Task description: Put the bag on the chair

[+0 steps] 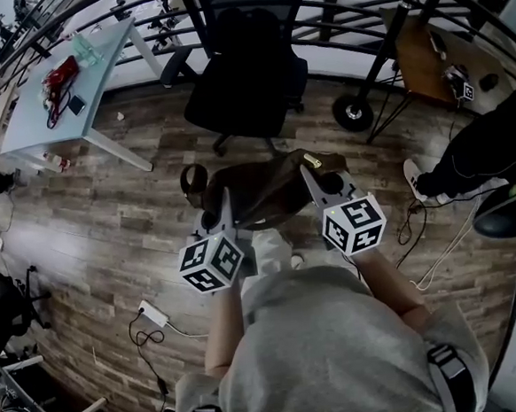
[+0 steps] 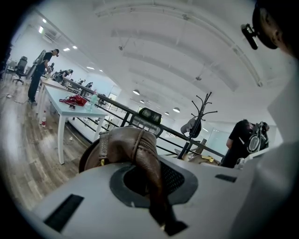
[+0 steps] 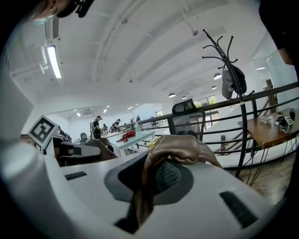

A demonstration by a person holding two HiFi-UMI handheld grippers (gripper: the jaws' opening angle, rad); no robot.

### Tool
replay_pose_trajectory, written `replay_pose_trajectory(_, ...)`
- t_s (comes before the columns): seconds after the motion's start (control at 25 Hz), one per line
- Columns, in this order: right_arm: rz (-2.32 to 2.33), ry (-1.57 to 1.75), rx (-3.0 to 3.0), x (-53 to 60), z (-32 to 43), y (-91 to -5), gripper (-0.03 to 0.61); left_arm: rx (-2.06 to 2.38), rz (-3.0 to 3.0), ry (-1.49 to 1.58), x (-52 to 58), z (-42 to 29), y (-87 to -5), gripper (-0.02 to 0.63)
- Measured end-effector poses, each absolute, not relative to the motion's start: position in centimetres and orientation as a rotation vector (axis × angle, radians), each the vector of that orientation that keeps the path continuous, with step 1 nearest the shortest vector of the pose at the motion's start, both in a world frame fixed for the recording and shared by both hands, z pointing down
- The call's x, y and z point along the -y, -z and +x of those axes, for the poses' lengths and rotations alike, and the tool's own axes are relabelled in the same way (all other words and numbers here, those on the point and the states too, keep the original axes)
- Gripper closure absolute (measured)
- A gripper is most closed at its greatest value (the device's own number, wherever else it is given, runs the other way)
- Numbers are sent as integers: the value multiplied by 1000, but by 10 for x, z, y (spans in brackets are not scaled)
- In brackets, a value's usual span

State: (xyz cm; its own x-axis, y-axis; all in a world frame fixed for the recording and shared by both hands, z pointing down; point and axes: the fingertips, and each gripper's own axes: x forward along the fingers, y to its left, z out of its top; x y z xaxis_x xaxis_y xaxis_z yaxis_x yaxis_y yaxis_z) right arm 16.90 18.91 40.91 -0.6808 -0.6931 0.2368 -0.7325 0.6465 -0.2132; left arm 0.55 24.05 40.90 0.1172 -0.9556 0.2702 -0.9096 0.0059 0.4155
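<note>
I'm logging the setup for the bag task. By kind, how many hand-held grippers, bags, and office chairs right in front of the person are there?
hand-held grippers: 2, the left hand-held gripper and the right hand-held gripper, each shut on the bag
brown leather bag: 1
black office chair: 1
Total: 4

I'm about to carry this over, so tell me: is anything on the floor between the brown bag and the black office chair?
Nothing visible. The bag, clamped by the left claw and right claw, hangs in front of the chair; only bare wood floor lies between them. The white table stands off to the left.
</note>
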Motion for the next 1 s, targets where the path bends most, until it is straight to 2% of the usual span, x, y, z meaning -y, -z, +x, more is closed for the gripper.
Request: replay_pose_trajectory(1.0, 1277, -469, 2673, -12, 71, -407, 555, 1710, 1980, 101, -49, -95, -410, 594)
